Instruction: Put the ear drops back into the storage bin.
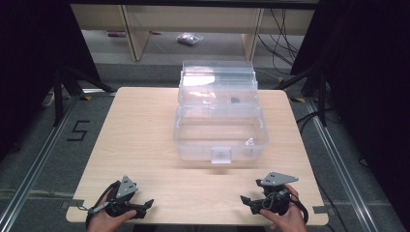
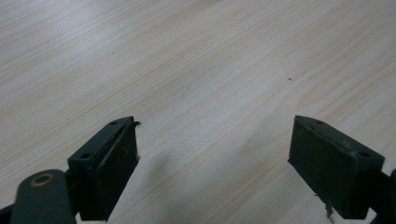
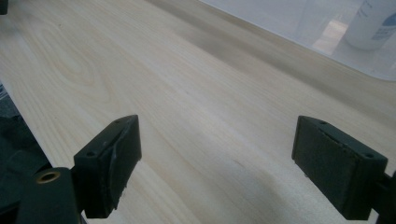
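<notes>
So the main thing here is one clear plastic box (image 1: 220,130) sitting on a pale wood-grain tabletop (image 1: 135,140), roughly at its middle and a bit toward the far edge. It's see-through, boxy with rounded corners, and its lid (image 1: 217,79) is flipped up and back behind it. There's a little square clear latch (image 1: 221,155) on the box's front wall. Inside the box, by the front right corner, stands one small white bottle (image 1: 250,143); in the right gripper view it shows through the plastic as a smooth white cylinder with some blue print I can't read. There's also one small dark thing (image 1: 235,100) near the back of the box, too blurry to tell what it is.

Two sets of tongs, both black with flat rectangular pads and a grey triangular plate on top. The left tongs (image 1: 147,204) sit in front of the box toward the near left corner of the tabletop, held in a hand (image 1: 109,220); jaws spread wide over bare wood, nothing between them. The right tongs (image 1: 245,199) are in front of the box toward the near right, also in a hand (image 1: 285,220), also spread wide with nothing held.

The wood looks matte with fine straight grain.
</notes>
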`<state>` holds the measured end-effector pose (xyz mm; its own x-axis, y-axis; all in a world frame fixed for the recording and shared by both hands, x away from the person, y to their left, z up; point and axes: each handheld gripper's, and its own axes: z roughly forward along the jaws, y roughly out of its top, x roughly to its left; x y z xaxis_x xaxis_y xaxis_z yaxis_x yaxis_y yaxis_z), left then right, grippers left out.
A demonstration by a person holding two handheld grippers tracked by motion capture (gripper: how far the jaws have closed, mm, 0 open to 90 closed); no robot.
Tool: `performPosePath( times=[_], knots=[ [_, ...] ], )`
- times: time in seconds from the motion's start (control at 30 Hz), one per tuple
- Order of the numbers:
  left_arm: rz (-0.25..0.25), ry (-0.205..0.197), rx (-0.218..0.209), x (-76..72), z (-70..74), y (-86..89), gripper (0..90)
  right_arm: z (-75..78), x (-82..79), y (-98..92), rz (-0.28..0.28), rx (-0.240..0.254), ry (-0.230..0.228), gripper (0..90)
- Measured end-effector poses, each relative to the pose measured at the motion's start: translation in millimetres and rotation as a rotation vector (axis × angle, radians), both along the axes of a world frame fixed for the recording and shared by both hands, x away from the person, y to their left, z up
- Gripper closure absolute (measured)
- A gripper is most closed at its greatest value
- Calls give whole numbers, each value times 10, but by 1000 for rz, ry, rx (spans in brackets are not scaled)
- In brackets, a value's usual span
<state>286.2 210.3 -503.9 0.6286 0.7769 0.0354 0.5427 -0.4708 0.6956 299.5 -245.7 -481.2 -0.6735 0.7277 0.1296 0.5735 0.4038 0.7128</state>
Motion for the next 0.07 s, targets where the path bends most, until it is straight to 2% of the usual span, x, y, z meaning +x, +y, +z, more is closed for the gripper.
performPosePath(
  times=[0.07],
  knots=[
    [3,1,-2,-3,0,0,150,-6,3,-5,-4,1,-5,167]
  ],
)
